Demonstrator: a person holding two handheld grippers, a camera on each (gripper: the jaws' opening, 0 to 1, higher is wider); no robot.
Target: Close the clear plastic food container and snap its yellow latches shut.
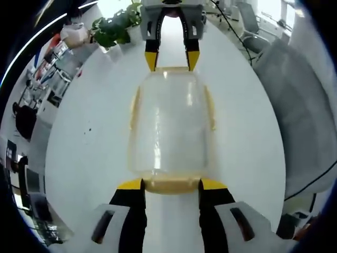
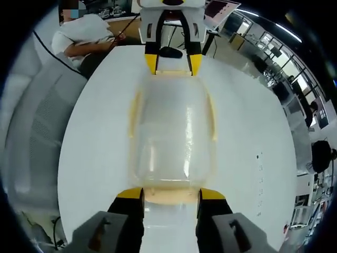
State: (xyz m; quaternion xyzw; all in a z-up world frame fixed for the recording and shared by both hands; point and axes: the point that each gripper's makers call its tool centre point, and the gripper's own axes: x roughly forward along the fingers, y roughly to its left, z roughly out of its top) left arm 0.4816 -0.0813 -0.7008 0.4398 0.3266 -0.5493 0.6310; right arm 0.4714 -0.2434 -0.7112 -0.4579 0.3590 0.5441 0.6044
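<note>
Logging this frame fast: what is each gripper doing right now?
Left gripper: open, jaws flanking the yellow end latch of the clear container.
Right gripper: open, jaws flanking the opposite end latch.

The food container [image 1: 169, 126] is clear with pale yellow latches [image 1: 171, 184]. It sits on a white table [image 1: 84, 147]. Both grippers' jaws are black, tipped yellow.

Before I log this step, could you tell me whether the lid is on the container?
On: the clear lid covers the container between both hand-held grippers.
</note>
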